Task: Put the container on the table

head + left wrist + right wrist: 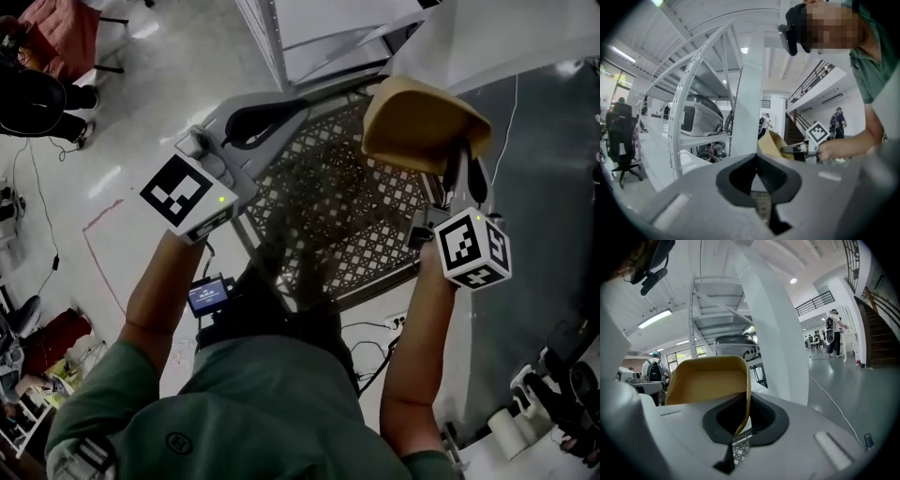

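Note:
A tan container (422,127) hangs tilted over the far right corner of a dark metal lattice table (347,216). My right gripper (461,157) is shut on the container's rim. In the right gripper view the rim (746,380) sits pinched between the jaws of the right gripper (743,401), and the container's inside faces the camera. My left gripper (300,106) hovers over the table's far left edge, shut with nothing in it. In the left gripper view the pads of the left gripper (757,157) meet, and beyond them are the container (771,143) and the other gripper.
A white shelf frame (319,37) stands just beyond the table; its post (773,333) is close ahead of both grippers. Cables (375,347) lie on the floor by the table's near edge. White rolls (506,431) sit at the lower right. People stand far off.

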Action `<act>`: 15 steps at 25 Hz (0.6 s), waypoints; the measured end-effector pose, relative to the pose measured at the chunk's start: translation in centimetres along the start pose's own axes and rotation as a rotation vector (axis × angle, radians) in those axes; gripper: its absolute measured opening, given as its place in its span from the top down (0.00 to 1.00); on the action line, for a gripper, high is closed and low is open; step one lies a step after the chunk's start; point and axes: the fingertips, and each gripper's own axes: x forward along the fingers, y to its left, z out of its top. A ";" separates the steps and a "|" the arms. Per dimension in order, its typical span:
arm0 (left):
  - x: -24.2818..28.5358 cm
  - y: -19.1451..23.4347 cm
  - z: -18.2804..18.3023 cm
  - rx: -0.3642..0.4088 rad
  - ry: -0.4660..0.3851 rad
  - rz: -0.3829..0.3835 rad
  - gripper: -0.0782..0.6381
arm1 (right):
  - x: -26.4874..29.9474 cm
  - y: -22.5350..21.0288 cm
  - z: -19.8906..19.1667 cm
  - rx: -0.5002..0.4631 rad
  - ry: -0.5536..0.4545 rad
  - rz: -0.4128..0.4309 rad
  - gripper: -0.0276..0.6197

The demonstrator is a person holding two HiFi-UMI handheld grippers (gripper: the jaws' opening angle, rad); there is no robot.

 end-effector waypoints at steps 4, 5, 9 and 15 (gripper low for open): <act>-0.7 0.5 -3.0 -0.049 0.047 0.025 0.89 | 1.3 -0.6 -3.0 0.004 0.058 -0.011 0.95; -0.6 0.8 -3.6 -0.055 0.051 0.024 0.89 | 1.8 -0.7 -3.7 0.008 0.068 -0.014 0.95; -0.5 1.4 -5.8 -0.059 0.044 0.003 0.89 | 3.7 -1.4 -6.7 0.027 0.111 -0.030 0.95; -0.3 2.5 -9.1 -0.095 0.085 0.022 0.89 | 6.3 -2.5 -10.7 0.036 0.166 -0.060 0.95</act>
